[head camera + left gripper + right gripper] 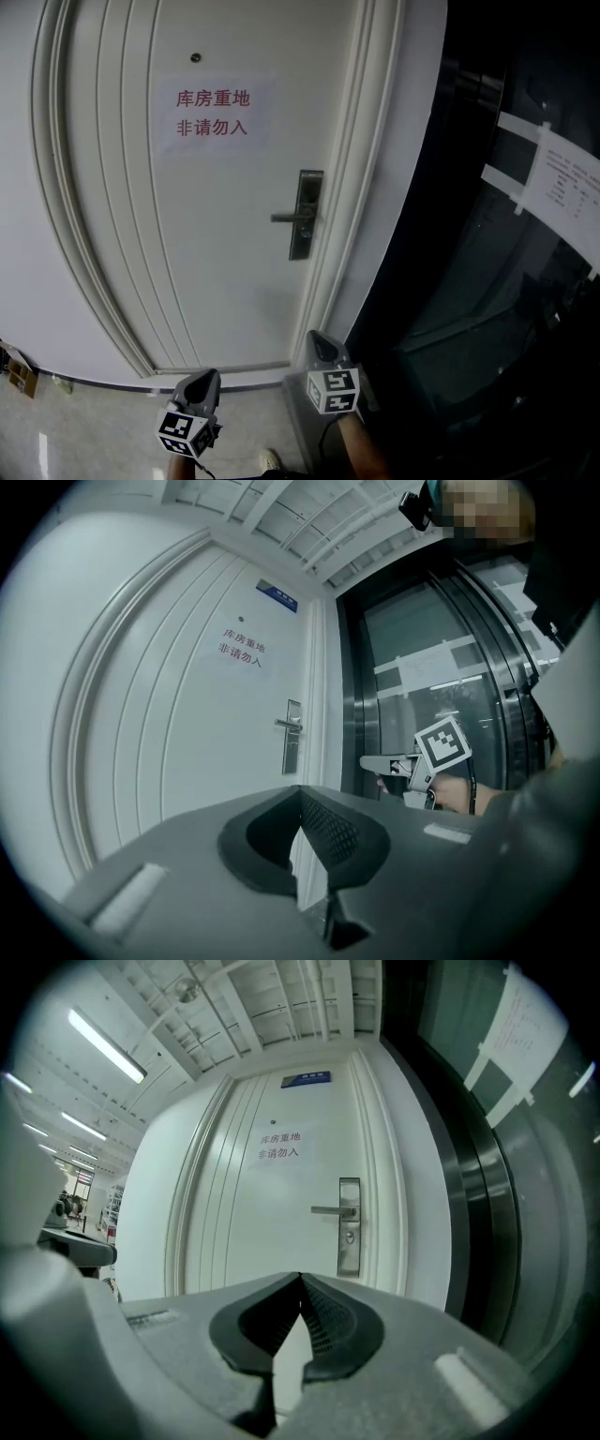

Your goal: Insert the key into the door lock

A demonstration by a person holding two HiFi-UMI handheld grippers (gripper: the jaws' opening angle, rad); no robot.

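**Metal lock plate near the door's right edge, handle level**

The door lock (306, 214) is a tall, narrow metal plate. It stands upright, fixed flat to the white door (216, 281) close to the door's right edge. In the head view it sits just right of the frame's centre, dark grey against the pale panel. A slim lever handle (289, 217) juts from the plate's upper half and points left, lying level. In the right gripper view the lock stands right of centre and looks silvery, with a small round keyhole (350, 1237) just below the handle. In the left gripper view it is small, near mid-frame.
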